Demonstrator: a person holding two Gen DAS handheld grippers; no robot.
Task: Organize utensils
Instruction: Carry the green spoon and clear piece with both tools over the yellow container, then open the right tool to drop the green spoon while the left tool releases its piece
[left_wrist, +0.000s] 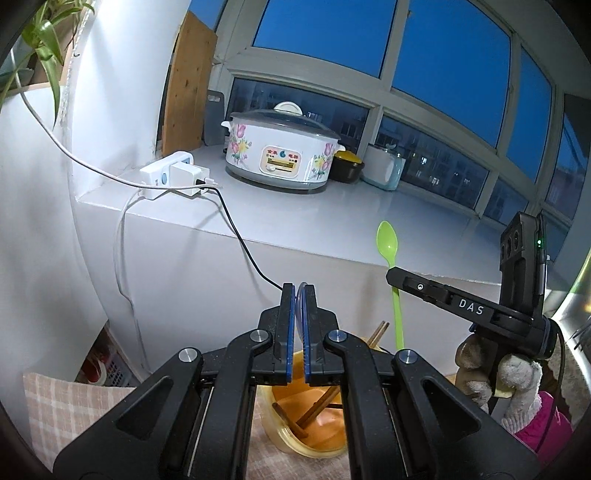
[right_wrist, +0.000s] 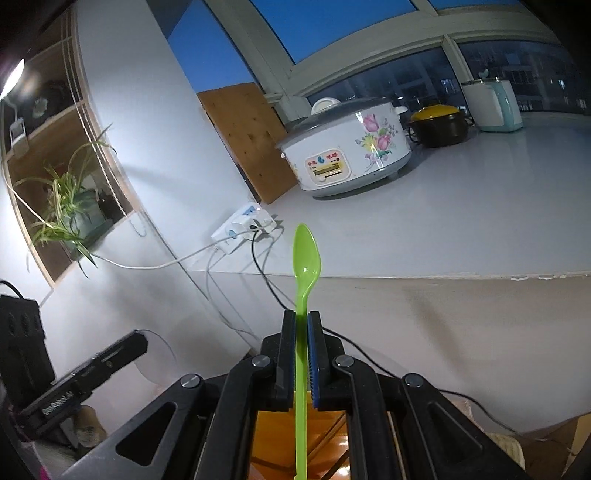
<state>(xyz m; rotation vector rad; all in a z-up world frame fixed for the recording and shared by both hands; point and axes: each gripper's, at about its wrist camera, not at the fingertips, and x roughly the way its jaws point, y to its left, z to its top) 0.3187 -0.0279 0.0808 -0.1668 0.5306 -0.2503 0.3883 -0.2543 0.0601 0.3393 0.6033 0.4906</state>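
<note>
I hold the green plastic spoon (right_wrist: 306, 295) in my right gripper (right_wrist: 301, 321). The two blue pads are pressed on the thin handle, one on each side, so the spoon cannot slip. The bowl end points up, past my fingertips, and the long handle runs down between my fingers. I think I hold it upright like this so I can drop it handle-first.

Right under this gripper is the orange container (right_wrist: 295, 435), which seems to be where the spoon should go (I can only see a bit of it between my fingers). From my other camera, the same spoon (left_wrist: 391, 266) stands up just to the right of my left gripper (left_wrist: 299, 291), and its handle dips down toward the container's rim.

My left gripper is almost closed, with just a thin gap between the pads, and it holds nothing. It hangs over the orange container (left_wrist: 314, 424), where brown chopsticks (left_wrist: 317, 410) already lean inside. My guess is that it waits there, out of the way, while the right one works.

The container sits on a checked cloth (left_wrist: 70, 406). Farther ahead of both grippers is the white counter (left_wrist: 332, 218) with a flowered rice cooker (left_wrist: 280, 147), a power strip (left_wrist: 173, 175) and a black pot with a yellow lid (right_wrist: 441, 123).
</note>
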